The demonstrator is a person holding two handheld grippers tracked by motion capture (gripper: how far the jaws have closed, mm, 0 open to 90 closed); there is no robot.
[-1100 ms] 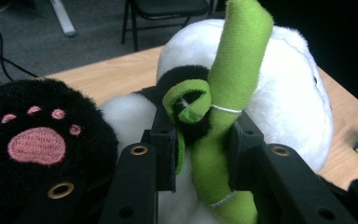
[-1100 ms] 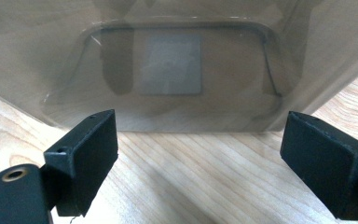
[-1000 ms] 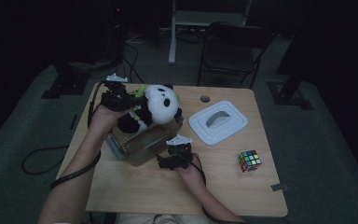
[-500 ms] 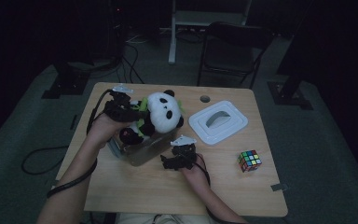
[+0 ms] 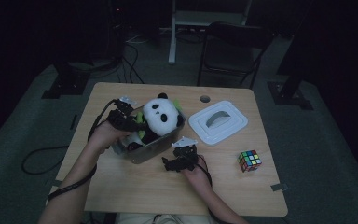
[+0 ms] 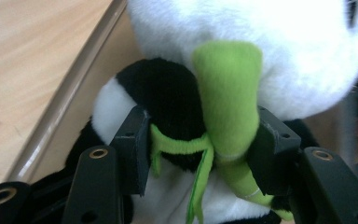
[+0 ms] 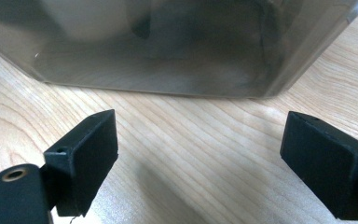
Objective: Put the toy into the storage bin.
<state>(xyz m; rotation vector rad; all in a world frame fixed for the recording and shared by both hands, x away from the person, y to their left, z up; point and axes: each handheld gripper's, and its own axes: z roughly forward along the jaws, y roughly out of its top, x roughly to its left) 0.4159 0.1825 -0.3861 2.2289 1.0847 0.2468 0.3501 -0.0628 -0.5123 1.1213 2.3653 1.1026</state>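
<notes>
Wooden, light-coloured rectangular table [image 5: 135,196] carries everything in the high view. Near its middle, a little to the left, stands a clear plastic box with grey tinted walls [image 5: 161,147]. To the right of this box and well apart from it lies a white rectangular plastic lid with a curved handle [image 5: 218,122]. Inside the box sits a black-and-white plush panda with a green scarf [image 5: 160,115]; its white head rises above the rim, and its body is down in the box.

From the left side the left gripper [image 5: 127,122] reaches into the box. In the left gripper view its jaws stand on both sides of the panda's neck and green scarf [image 6: 223,116]. They have just been opening and do not seem to press the plush any more, although the toy is between them.

On the near side of the box the right gripper [image 5: 176,163] rests low over the table, its jaws wide apart and holding nothing, just in front of the box wall [image 7: 168,51].

Near the right edge of the table lies a small multicoloured puzzle cube [image 5: 249,160].
</notes>
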